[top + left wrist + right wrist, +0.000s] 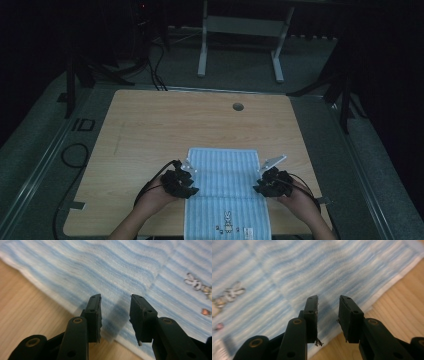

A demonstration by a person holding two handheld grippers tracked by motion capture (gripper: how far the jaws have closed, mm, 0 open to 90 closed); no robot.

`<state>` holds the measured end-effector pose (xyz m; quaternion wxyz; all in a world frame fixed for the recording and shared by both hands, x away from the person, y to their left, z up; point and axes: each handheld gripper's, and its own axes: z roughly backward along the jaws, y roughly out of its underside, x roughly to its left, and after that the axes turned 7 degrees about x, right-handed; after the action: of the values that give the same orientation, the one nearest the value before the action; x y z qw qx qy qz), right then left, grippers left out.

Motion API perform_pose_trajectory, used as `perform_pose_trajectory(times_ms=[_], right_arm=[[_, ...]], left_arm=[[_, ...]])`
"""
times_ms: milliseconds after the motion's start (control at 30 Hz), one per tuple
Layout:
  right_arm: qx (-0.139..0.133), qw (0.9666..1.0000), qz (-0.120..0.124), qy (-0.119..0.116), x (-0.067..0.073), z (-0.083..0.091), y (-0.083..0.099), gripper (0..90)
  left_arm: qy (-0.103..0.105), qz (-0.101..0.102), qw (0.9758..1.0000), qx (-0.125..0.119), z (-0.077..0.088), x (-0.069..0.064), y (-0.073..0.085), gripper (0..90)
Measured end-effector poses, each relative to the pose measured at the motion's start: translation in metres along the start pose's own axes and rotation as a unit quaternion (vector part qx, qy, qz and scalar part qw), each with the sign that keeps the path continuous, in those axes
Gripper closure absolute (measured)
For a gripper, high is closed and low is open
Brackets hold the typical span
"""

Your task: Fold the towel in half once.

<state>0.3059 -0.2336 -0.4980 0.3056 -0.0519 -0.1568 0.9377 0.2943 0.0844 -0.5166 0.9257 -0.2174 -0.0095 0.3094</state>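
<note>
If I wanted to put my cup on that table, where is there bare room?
The wooden table is bare between its far edge, round cable hole and the blue striped towel; also left of the towel. It is crowded near the front, where left gripper and right gripper flank the towel.

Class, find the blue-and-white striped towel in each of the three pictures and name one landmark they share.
High view: the blue-and-white striped towel lies at the near middle of the table, between both grippers.
Left gripper view: it fills the upper right, beyond the jaws.
Right gripper view: it fills the upper left.
Shared landmark: the small rabbit print.
</note>
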Motion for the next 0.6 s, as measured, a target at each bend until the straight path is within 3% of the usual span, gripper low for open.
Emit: perform_pose_trajectory(times_ms=[167,333,600], right_arm=[[0.029,0.9995,-0.006,-0.003,-0.011,-0.025,-0.004,68.4],[0.028,0.9993,-0.022,-0.012,-0.024,-0.027,-0.01,68.3],[0.039,0.9988,-0.031,0.001,-0.042,-0.033,-0.028,66.9]], left_arm=[[0.003,-0.001,0.9999,0.011,-0.016,0.003,-0.005,60.9],[0.008,0.009,0.9999,0.007,-0.019,0.018,-0.013,61.1],[-0.008,0.016,0.9998,0.013,-0.023,0.037,-0.031,61.1]])
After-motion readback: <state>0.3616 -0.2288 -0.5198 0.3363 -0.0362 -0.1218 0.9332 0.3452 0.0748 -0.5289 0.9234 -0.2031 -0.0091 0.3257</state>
